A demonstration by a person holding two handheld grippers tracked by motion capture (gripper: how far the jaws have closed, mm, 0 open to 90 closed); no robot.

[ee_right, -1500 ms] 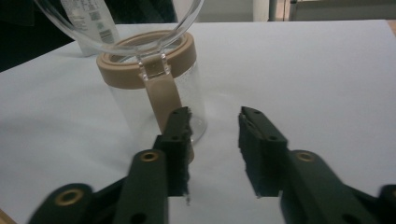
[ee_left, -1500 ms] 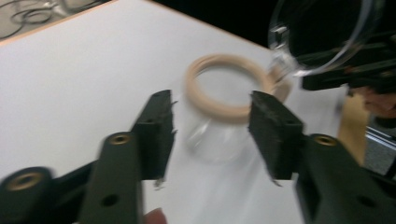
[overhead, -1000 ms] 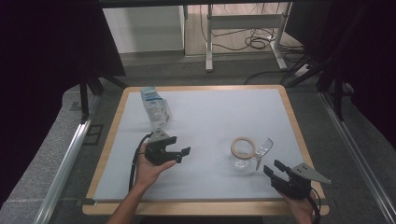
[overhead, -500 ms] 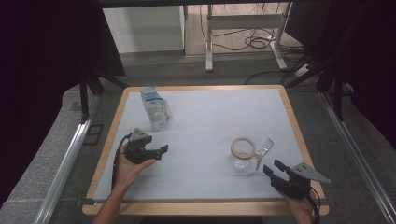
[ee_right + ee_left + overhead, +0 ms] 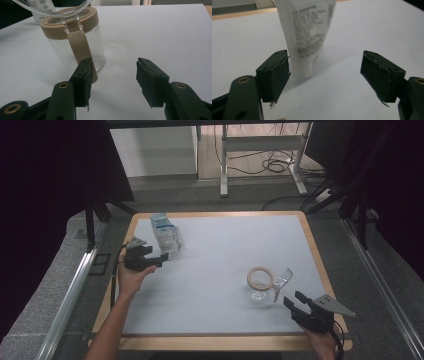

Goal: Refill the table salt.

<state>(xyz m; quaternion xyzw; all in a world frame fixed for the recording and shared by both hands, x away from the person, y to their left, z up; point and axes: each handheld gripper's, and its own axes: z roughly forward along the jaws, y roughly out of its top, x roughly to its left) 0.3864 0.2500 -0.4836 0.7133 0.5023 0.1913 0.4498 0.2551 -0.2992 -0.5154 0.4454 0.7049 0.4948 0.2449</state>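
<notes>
- The white pouch (image 5: 167,234) stands upright near the far left corner of the table (image 5: 225,245), its printed face turned toward my left gripper (image 5: 159,258); in the left gripper view the pouch (image 5: 308,35) rises just beyond the pad tips, closer to the left-hand pad (image 5: 279,77)
- My left gripper sits just beside the pouch on its near side, jaws spread wide with nothing between the pads; they have just been closing a little, and the pouch is ahead of them, not inside the gap
- I see no pad pressing on the pouch, though the left-hand pad looks very close to its lower edge
- The clear glass jar (image 5: 260,287) with its tan rim stands on the right half of the table, well apart from the pouch, its clear lid (image 5: 282,279) swung open and tilted up on the side toward my right gripper (image 5: 299,306)
- In the right gripper view the jar (image 5: 75,42) stands just ahead of the jaws, its tan strap (image 5: 81,50) running down the wall toward the left-hand pad (image 5: 86,80)
- My right gripper rests near the front right corner of the table, jaws parted and empty, the jar just beyond them
</notes>
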